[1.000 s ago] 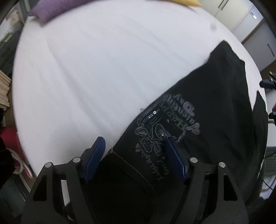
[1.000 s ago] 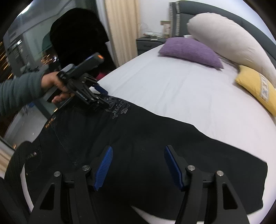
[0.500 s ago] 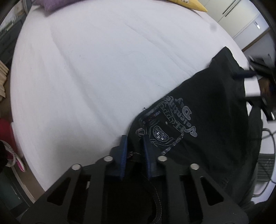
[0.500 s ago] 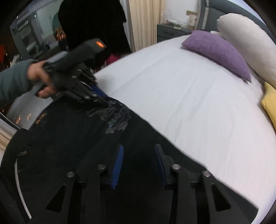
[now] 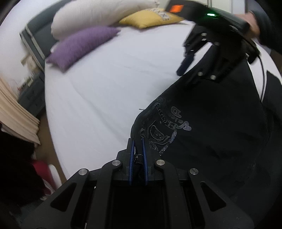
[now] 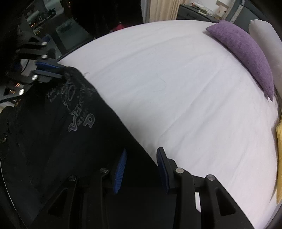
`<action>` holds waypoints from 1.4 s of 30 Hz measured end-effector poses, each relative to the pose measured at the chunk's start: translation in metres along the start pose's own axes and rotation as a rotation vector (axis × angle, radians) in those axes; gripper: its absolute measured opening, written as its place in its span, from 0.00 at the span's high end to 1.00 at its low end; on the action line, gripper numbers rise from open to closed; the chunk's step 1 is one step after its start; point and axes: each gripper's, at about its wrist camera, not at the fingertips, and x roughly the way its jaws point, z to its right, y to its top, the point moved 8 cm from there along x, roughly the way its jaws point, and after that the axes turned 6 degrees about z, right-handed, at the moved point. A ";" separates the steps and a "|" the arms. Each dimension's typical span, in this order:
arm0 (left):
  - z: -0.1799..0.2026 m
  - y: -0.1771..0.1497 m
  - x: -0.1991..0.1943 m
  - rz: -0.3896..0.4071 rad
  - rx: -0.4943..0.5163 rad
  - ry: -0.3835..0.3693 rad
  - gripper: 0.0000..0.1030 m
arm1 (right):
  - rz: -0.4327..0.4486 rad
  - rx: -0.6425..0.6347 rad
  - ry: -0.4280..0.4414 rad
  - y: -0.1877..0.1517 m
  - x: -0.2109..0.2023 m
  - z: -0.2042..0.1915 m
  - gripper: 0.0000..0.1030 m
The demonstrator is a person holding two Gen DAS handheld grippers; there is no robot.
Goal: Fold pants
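The black pants (image 5: 220, 126) lie across the near side of the bed (image 5: 105, 84), spreading from about 6 o'clock toward 3 o'clock in the left wrist view, with a silver printed design (image 5: 164, 128) showing on the cloth near the waist end. The left gripper (image 5: 137, 149) is pinched tight on an edge of the pants right beside that print; its blue pads (image 5: 131, 155) sit nearly together with a thin bunch of dark fabric caught between them. In the right wrist view the same gripper (image 6: 51, 70) shows at 10 o'clock, its pads closed on the corner of the cloth at the bed's edge.

The right gripper (image 6: 141, 169) stands with its fingers well apart, straddling the long edge of the pants where black fabric meets the white sheet. The left pad (image 6: 120, 169) is over the cloth, the right pad (image 6: 162, 169) over the sheet. Whether they touch the fabric I cannot tell. From the left wrist view this gripper (image 5: 199, 59) is at 1 o'clock, blurred, over the far end of the pants, with the hand (image 5: 253, 22) behind it.

At the head of the bed lie a purple pillow (image 5: 81, 45), a white pillow (image 5: 98, 15) behind it, and a yellow pillow (image 5: 148, 17). Cream curtains (image 5: 15, 121) hang at 9 o'clock.
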 end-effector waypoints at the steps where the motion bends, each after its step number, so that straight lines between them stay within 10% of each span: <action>1: 0.002 -0.001 -0.005 0.015 0.014 0.010 0.92 | -0.004 -0.008 0.002 0.003 0.002 0.002 0.63; 18: 0.057 0.003 -0.056 0.144 0.149 0.095 0.92 | -0.117 -0.178 0.038 0.037 0.025 -0.004 0.63; 23: 0.058 0.000 -0.062 0.141 0.141 0.105 0.92 | -0.113 -0.141 0.075 0.049 0.024 0.003 0.88; 29: 0.055 0.003 -0.067 0.145 0.120 0.118 0.92 | -0.106 -0.134 0.068 0.065 0.021 0.010 0.95; 42: 0.057 0.006 -0.094 0.168 0.018 0.132 0.93 | 0.126 0.311 -0.013 0.026 -0.052 0.009 0.96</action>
